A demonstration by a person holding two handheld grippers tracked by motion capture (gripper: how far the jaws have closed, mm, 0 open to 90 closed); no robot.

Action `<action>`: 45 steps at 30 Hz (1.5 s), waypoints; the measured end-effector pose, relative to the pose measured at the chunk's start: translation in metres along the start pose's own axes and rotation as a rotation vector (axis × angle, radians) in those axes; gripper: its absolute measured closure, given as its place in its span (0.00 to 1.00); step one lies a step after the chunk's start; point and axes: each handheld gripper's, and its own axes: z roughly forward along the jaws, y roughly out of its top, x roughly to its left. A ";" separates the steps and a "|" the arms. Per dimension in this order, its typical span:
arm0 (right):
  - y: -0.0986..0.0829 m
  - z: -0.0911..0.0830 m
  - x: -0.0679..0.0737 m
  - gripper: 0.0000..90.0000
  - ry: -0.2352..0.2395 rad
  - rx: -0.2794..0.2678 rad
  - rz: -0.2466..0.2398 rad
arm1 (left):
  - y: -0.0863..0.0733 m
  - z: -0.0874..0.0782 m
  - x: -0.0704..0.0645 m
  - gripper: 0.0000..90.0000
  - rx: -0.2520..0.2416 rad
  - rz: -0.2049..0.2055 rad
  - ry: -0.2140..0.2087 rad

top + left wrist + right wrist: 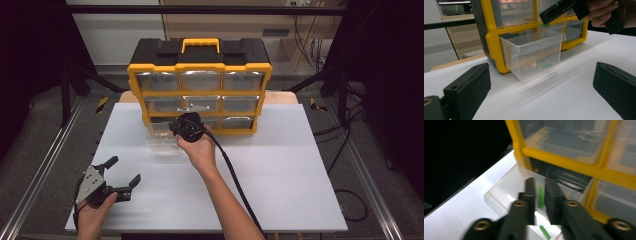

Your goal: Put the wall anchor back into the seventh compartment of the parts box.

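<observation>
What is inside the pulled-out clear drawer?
The drawer holds small green pieces on its floor. The right claw hovers above, covering part of it.

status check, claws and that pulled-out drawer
Left claw open, idle on white table. Right claw nearly shut over the pulled-out clear plastic drawer; grip unclear. Nothing blocking.
</observation>
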 end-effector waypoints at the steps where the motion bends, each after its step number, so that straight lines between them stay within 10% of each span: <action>1: 0.000 0.000 0.001 0.82 -0.005 0.000 -0.007 | 0.000 0.000 0.000 0.01 -0.002 -0.002 0.000; 32: -0.009 -0.061 -0.012 0.19 -0.064 -0.023 -0.047 | -0.003 0.007 -0.003 0.01 0.034 0.023 -0.007; 45: -0.029 -0.116 -0.032 0.10 -0.098 -0.140 -0.089 | -0.001 0.006 -0.008 0.01 0.030 0.029 -0.018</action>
